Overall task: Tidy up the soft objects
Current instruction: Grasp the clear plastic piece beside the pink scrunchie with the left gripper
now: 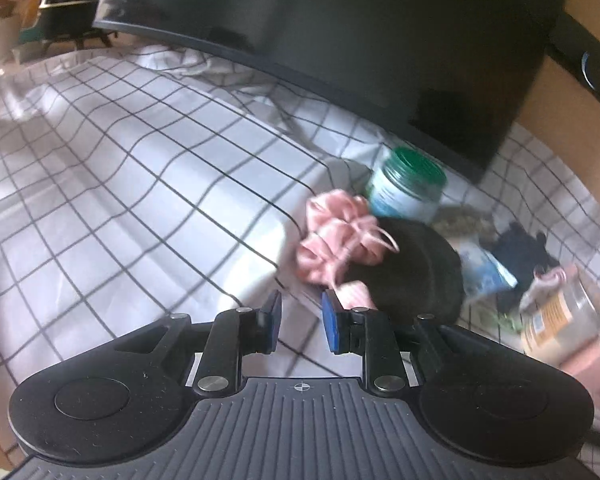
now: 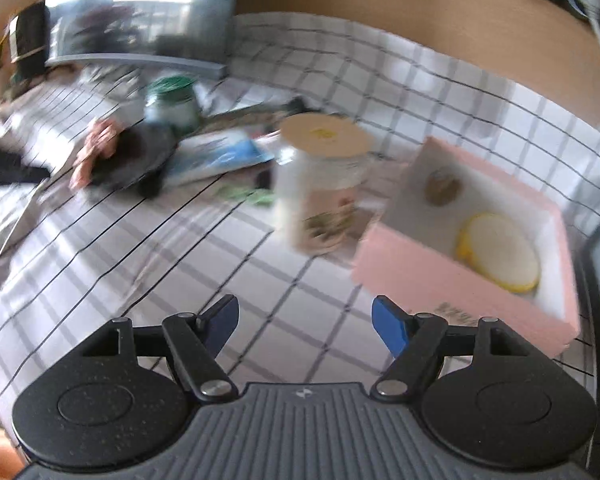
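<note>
A pink ruffled scrunchie (image 1: 336, 240) lies on the checked tablecloth against a dark soft item (image 1: 416, 272). My left gripper (image 1: 300, 322) is open and empty, just in front of and left of them; its right fingertip (image 1: 330, 320) is close to a pink strip. The scrunchie (image 2: 100, 148) and dark item (image 2: 136, 160) show far left in the blurred right wrist view. My right gripper (image 2: 305, 326) is wide open and empty above the cloth, near a pink box (image 2: 460, 276) that holds a yellow-rimmed round puff (image 2: 500, 252).
A dark monitor (image 1: 360, 40) stands behind. A green-lidded jar (image 1: 408, 184), a blue-white packet (image 1: 488, 272), a black item (image 1: 524, 248) and a tan-labelled jar (image 1: 564, 312) crowd the right. That jar (image 2: 324, 184) stands left of the pink box.
</note>
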The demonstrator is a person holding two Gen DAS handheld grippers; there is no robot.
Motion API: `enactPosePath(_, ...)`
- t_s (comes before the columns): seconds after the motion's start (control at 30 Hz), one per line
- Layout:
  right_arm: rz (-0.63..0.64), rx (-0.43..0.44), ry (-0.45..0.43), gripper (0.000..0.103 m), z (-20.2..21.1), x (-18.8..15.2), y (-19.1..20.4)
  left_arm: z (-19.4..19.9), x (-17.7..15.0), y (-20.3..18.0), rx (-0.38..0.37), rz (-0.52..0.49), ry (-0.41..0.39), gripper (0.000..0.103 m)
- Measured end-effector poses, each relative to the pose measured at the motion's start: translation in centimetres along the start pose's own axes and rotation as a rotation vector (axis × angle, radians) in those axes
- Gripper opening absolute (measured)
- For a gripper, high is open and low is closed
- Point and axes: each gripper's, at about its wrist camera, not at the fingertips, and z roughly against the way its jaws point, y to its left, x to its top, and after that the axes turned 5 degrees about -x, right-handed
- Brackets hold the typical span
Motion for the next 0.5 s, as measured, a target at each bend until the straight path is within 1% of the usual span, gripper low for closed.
enactPosePath(0.1,0.06,-0.007,0.002,0.074,0.1,-0.5,1.4,-1.1,0.4,0.6,-0.029,0.0,0.024,0.025)
enactPosePath(0.17,0.079,-0.011,0.009,0.074,0.2,-0.9,1.8,-1.7,0.6,0.6,-0.048,-0.017,0.041,0.025)
enactPosePath(0.3,0.068,-0.018,0.035,0.075,0.0,-1.5,1.7,-2.5,0.7,0.8,-0.035,-0.071,0.067,0.025)
enactPosePath(0.37,0.061,-0.024,0.045,0.075,-0.1,-1.6,1.4,-3.2,0.5,0.6,-0.045,-0.131,0.114,0.025)
enactPosePath(0.5,0.042,-0.028,0.061,0.075,-0.5,-1.6,1.3,-3.6,0.1,-1.0,-0.033,-0.323,0.146,0.025)
